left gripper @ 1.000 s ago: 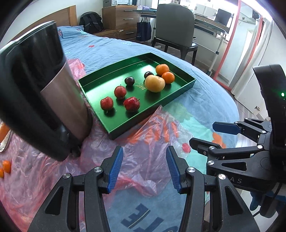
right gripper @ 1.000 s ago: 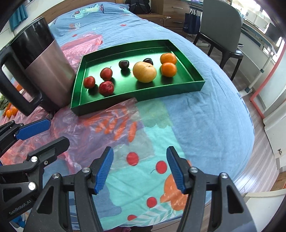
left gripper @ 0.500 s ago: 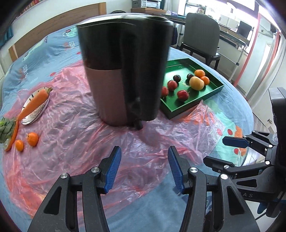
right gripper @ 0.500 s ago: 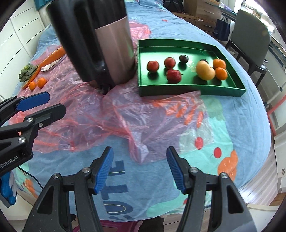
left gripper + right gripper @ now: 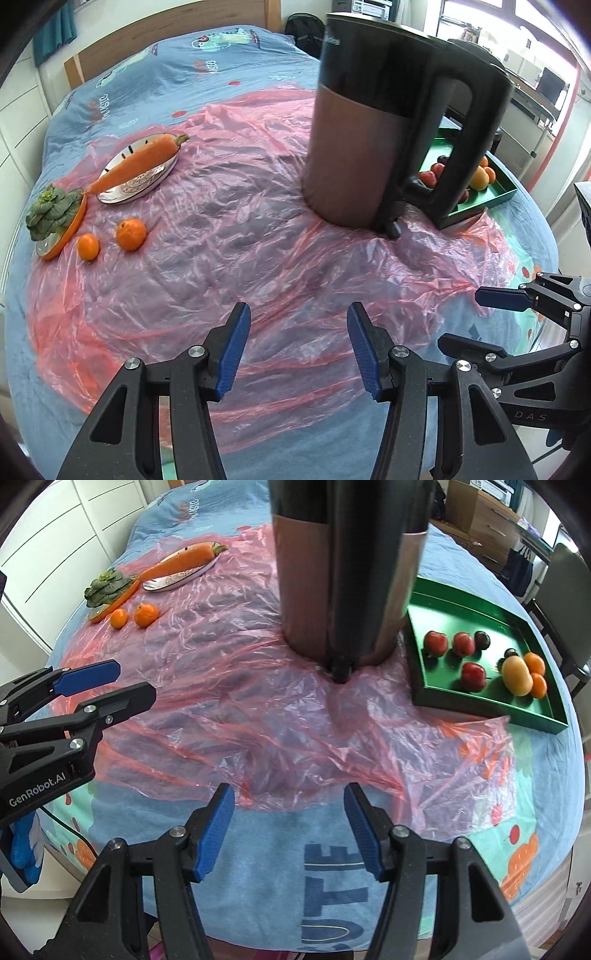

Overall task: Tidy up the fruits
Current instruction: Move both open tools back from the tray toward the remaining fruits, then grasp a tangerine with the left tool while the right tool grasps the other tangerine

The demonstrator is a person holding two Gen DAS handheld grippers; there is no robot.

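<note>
Both grippers are being held released and empty above the near edge of the bed: left gripper [image 5: 293, 349], right gripper [image 5: 288, 832], nothing lying between the jaws of either. The left gripper's jaws have just been opening slightly. Two loose oranges [image 5: 131, 234] are lying on the pink plastic sheet [image 5: 258, 258] toward the bed's left edge, just beside a plate of greens [image 5: 55, 218]. The green tray [image 5: 480, 709] holding the other fruits is sitting near the right edge, beside the kettle [image 5: 388, 147]
</note>
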